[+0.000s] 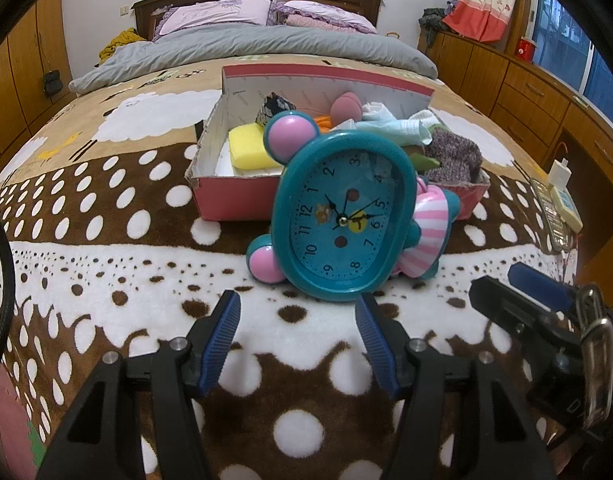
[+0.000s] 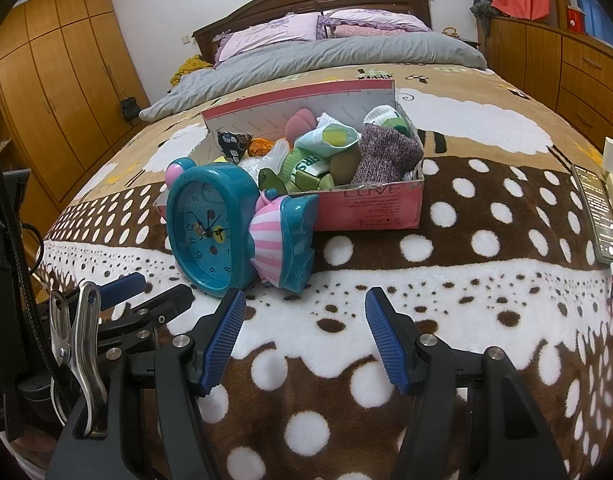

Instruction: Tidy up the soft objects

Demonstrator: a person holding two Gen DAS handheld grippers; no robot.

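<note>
— Both claws are open with nothing in them. Left claw [image 1: 298, 336] sits just in front of the blue clock [image 1: 346, 216]. Right claw [image 2: 302, 336] hangs over the spotty blanket [image 2: 446, 292].

— Where are the soft things?

— Past the claws, in the pink box [image 2: 370, 208]. From the left: a yellow sponge [image 1: 250, 148], a pink puff [image 2: 300, 122], light socks [image 2: 326, 138], then a fuzzy purple sock [image 2: 386, 154].

— And the clock?

— Tipped over, leaning on the box.

Pink box [image 2: 386, 208] on bed brims with socks [image 2: 386, 156].
</note>
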